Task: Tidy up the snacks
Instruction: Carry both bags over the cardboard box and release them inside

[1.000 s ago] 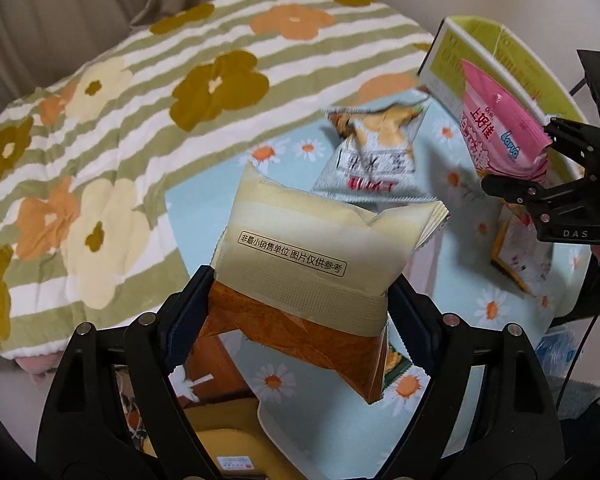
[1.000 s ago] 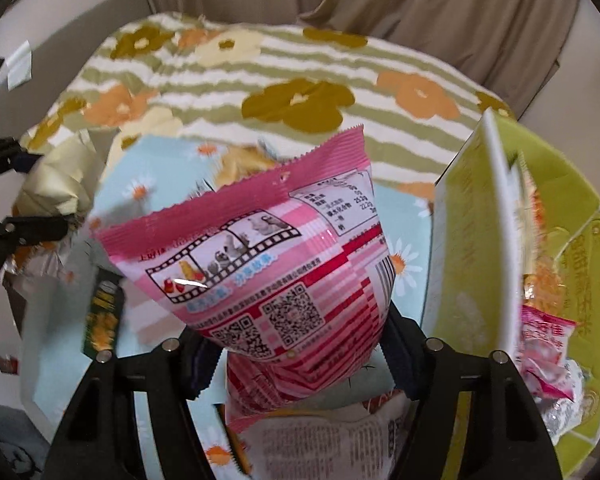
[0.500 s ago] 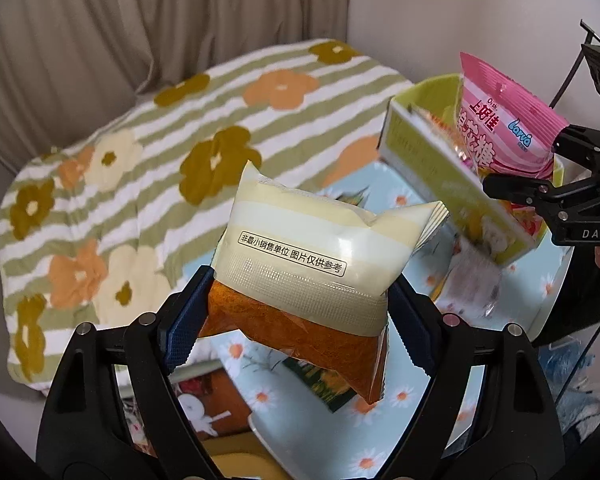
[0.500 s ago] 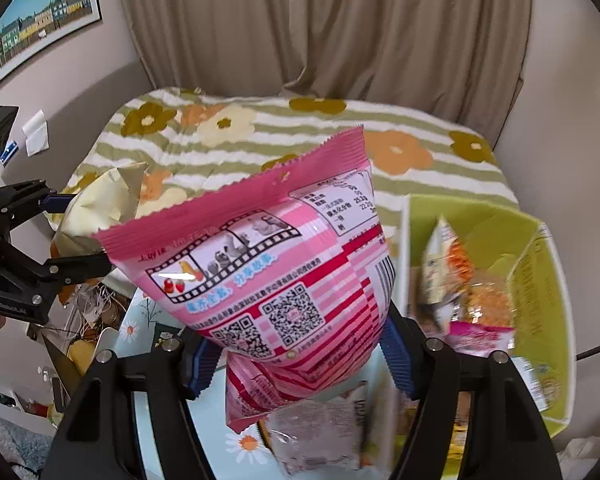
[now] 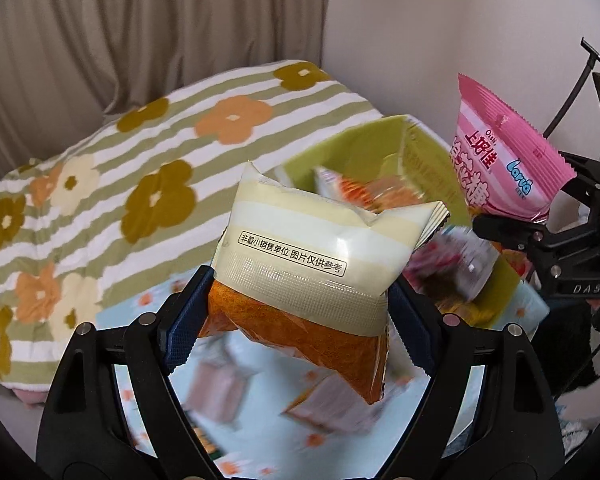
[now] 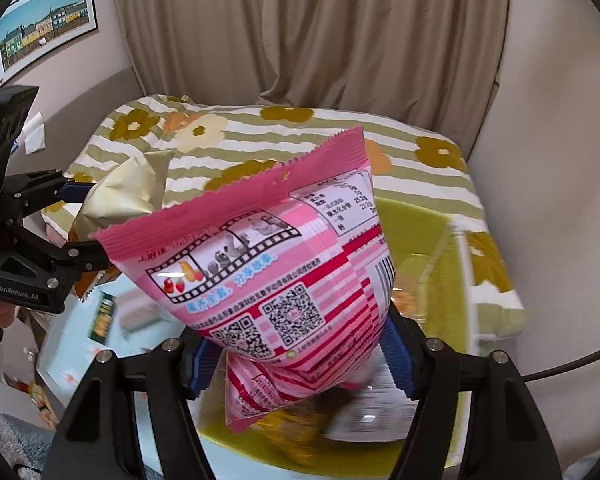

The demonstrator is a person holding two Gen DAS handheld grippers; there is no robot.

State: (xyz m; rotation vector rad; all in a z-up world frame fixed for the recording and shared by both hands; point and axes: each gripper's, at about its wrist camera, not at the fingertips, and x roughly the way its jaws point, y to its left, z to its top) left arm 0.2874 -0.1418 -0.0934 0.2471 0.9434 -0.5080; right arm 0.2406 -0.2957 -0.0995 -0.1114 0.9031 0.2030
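My left gripper (image 5: pixel 296 320) is shut on a cream and orange snack packet (image 5: pixel 320 256), held up in the air left of the green box (image 5: pixel 428 168). My right gripper (image 6: pixel 300 364) is shut on a pink snack bag (image 6: pixel 276 264), held over the open green box (image 6: pixel 444 280). The box holds several packets. In the left wrist view the pink bag (image 5: pixel 504 160) shows at right above the box. In the right wrist view the cream packet (image 6: pixel 124 192) and left gripper (image 6: pixel 80 224) show at left.
A light blue daisy cloth (image 5: pixel 260 432) below carries several loose snack packets, blurred. A striped flower blanket (image 5: pixel 140 184) covers the bed behind. Curtains (image 6: pixel 300 40) and a wall lie beyond.
Both grippers have risen and swung toward the green box with their packets. The pink bag has moved from beside the box to over its opening.
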